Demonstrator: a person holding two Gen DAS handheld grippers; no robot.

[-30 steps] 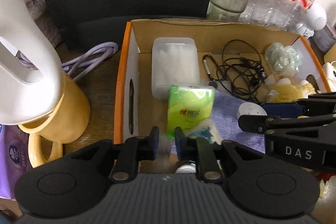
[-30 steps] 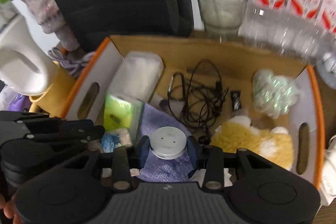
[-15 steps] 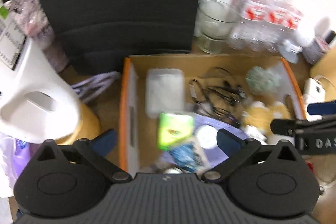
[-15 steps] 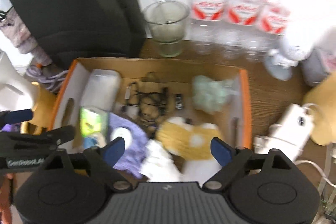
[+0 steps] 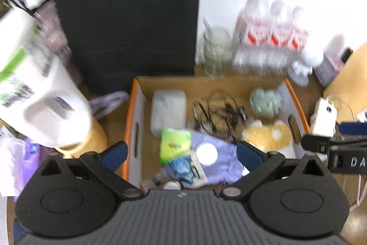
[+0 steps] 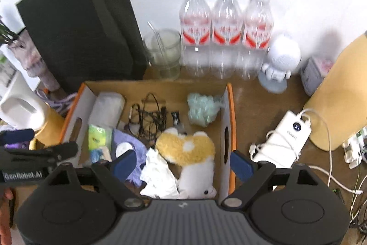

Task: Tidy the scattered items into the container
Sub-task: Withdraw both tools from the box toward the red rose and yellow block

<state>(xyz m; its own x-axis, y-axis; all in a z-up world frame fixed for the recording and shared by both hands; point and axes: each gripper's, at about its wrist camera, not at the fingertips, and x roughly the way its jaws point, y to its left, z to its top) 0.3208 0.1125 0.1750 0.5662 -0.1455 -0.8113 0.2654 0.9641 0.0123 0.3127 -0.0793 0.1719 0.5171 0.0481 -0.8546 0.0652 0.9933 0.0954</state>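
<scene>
Your cardboard box [image 6: 229,107] sits on the table [image 6: 263,111], holding: plush toy [image 6: 185,148], purple cloth [image 5: 220,157], green tissue pack [image 5: 174,144], black cable [image 6: 149,116], white disc [image 5: 206,153]. Your left gripper [image 5: 181,154] and right gripper [image 6: 183,162] both hang above, fingers spread wide, holding nothing.

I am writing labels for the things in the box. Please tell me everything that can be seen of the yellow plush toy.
The plush toy looks soft and fluffy, yellow-orange on top with white patches and a white lower part bearing a small dark dot, perhaps an eye. It lies flat in the cardboard box, at its near right side. Crumpled white tissue touches its left edge, and the tangled black cable lies just behind. No gripper touches it.
</scene>
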